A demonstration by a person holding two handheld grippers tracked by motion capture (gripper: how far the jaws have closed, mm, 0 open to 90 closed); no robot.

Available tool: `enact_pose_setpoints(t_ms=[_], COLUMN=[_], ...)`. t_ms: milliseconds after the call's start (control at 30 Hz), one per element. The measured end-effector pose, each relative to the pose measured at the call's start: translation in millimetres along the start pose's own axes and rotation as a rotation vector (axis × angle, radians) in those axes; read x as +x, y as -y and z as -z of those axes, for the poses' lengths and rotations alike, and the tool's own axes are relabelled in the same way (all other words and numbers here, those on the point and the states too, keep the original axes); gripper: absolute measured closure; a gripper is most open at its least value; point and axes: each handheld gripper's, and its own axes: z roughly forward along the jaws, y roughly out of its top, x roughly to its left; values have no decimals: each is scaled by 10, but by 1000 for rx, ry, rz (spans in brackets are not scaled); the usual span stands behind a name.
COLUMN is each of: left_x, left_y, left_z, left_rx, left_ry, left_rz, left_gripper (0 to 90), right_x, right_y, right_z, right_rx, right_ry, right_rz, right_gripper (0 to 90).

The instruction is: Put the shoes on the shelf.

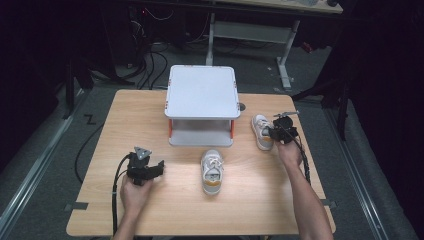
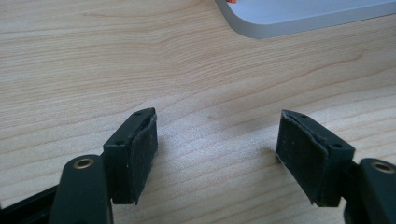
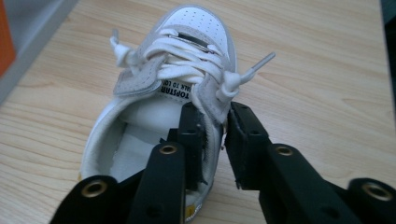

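Right gripper view: right claw (image 3: 215,140) pinches shoe (image 3: 187,84) collar; tongue label "TOPSTAR".

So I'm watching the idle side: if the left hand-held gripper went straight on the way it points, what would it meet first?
Probably the grey two-tier shelf. The left hand-held gripper stands open over bare wooden table, and the shelf's base edge lies ahead and a little to one side; depth is unclear, so it might slip past.

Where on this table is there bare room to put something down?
Bare wood lies left of the grey stand, beyond the left tool, and along the near edge of the table below the middle shoe. It is crowded at right, where the right tool grips the other shoe beside the stand.
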Motion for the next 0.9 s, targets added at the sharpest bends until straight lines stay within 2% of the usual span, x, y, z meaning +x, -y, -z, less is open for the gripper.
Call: enact_pose_setpoints(t_ms=[233,333,433,667,700,767,800,900], left_x=[3,-2,-2,-5,-6,-6,-7,-10], left_y=[-1,-2,-2,-2,-2,-3,-3,-3], left_z=[-1,-2,-2,-3,-4,-2,-2,-4], left_rx=[-1,1,1,1,1,5,5,5], left_ry=[1,-3,-2,-4,-5,-5,-6,-8], left_rz=[2,-3,-2,-4,-4,-8,-8,-10], left_gripper=[296,296,296,296,296,296,296,296], right_x=[-3,-15,3,83,127,144,194,267], right_y=[12,28,51,146,196,214,260,304], right_z=[41,107,151,315,407,442,534,632], right_rx=[10,16,11,4,-23,-29,-48,-56], right_ry=[30,8,8,-25,-30,-36,-58,-69], right_rz=[12,0,16,35,43,44,52,71], right_gripper=[831,835,836,833,831,831,831,830])
